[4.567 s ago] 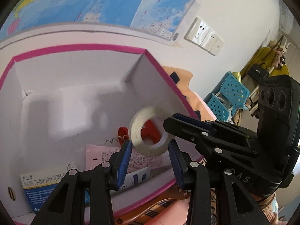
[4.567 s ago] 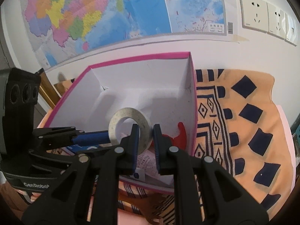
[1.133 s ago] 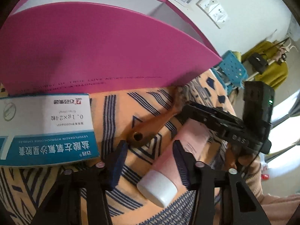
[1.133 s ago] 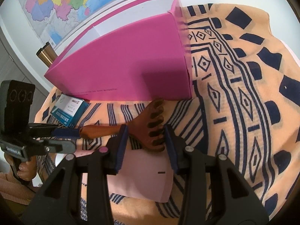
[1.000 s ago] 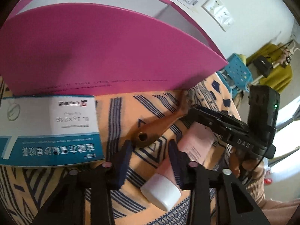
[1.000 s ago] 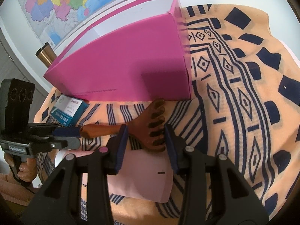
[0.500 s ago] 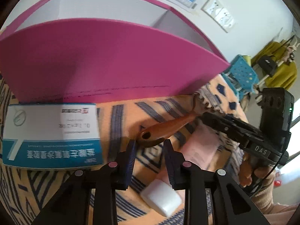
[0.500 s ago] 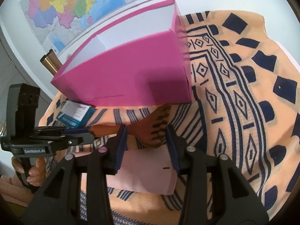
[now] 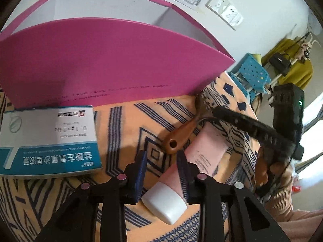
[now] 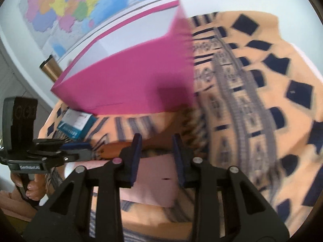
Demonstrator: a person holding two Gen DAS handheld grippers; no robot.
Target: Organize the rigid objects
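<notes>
A brown wooden back scratcher (image 9: 181, 135) lies on the patterned cloth in front of the pink box (image 9: 113, 60). A pink tube with a white cap (image 9: 193, 161) lies beside it. My left gripper (image 9: 162, 167) is open, its fingers just short of the scratcher's handle end, over the tube. My right gripper (image 10: 156, 157) is open above the scratcher's head end (image 10: 161, 139) and the tube (image 10: 153, 179); this view is blurred. The right gripper also shows in the left wrist view (image 9: 206, 109), at the scratcher's toothed head. The pink box also shows in the right wrist view (image 10: 131, 84).
A blue and white medicine box (image 9: 46, 139) lies on the cloth left of the scratcher, against the pink box. A map hangs on the wall (image 10: 80, 6) behind. A blue plastic stool (image 9: 252, 76) and a coat rack stand off to the right.
Earlier both grippers put a tape roll into the pink box. In the last second both have drawn back and up a little from the scratcher; the right gripper's view is now motion-blurred.
</notes>
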